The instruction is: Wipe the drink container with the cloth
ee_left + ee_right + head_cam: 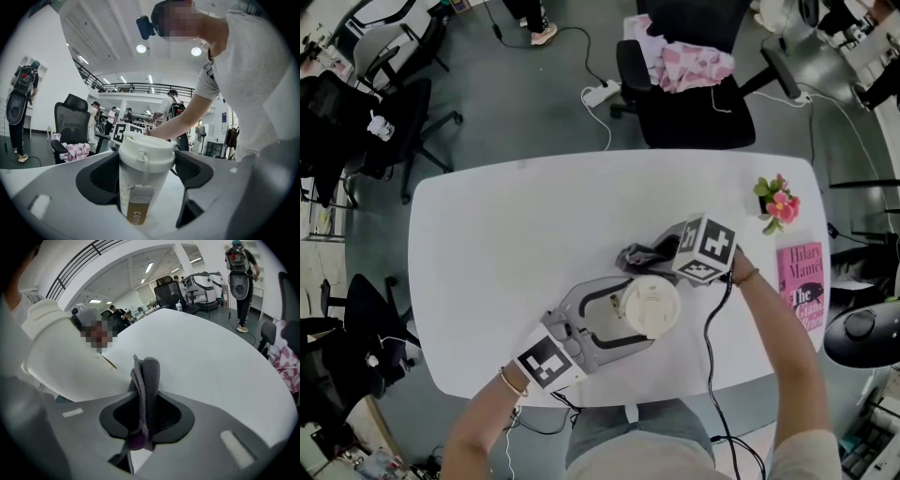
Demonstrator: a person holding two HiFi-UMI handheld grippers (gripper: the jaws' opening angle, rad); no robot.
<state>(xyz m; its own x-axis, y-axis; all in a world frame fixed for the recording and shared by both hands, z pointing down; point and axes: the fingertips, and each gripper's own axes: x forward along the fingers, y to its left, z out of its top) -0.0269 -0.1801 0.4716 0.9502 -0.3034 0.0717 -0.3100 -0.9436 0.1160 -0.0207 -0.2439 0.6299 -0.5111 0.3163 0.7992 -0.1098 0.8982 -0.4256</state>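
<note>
A white drink cup (651,306) with a lid stands upright near the white table's front edge. My left gripper (617,317) is shut on it, jaws pressed to both sides of the cup (143,176); a brown label hangs on its front. My right gripper (664,251) is shut on a grey cloth (641,254), which it holds just behind the cup. In the right gripper view the folded cloth (146,394) sticks up between the jaws, and the cup (70,362) lies large at the left, close against it.
A small pot of pink flowers (777,203) and a pink book (803,284) lie at the table's (506,244) right end. A black office chair (686,75) with pink fabric stands behind the table. A black round lamp base (862,336) sits off the right edge.
</note>
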